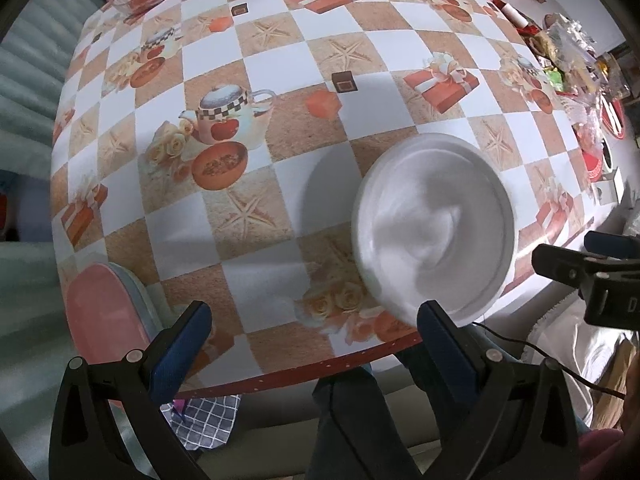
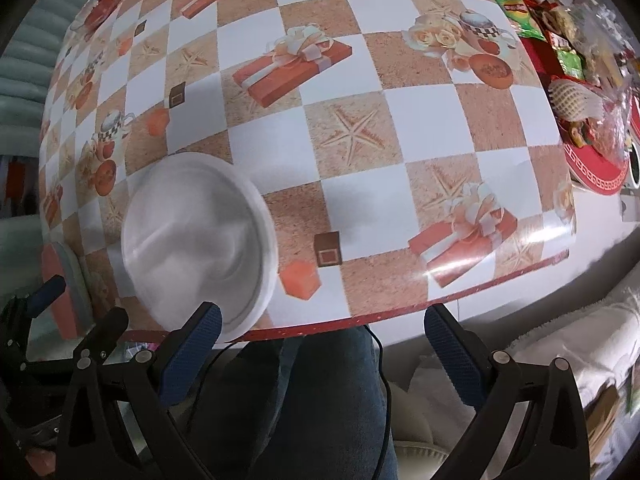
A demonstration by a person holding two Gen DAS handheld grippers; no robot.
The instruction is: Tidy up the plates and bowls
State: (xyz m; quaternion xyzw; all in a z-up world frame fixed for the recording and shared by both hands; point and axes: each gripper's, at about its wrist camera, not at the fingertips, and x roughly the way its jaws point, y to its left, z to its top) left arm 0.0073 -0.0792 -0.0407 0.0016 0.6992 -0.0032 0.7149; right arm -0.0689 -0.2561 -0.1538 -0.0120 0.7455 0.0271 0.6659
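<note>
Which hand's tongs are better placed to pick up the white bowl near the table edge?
Left, probably. The white bowl sits just ahead of the open left tongs, by one finger. The open right tongs point beside it.

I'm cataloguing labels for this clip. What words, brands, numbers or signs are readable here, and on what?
"D": a lone white letter on the right tongs, cut off by the frame edge; the rest is hidden.
Green snack packet: red label with print, too blurred to read.
Other wrappers in the red tray: print too small to read.
White bowl, pink plate, tablecloth: pictures only, no text.
</note>
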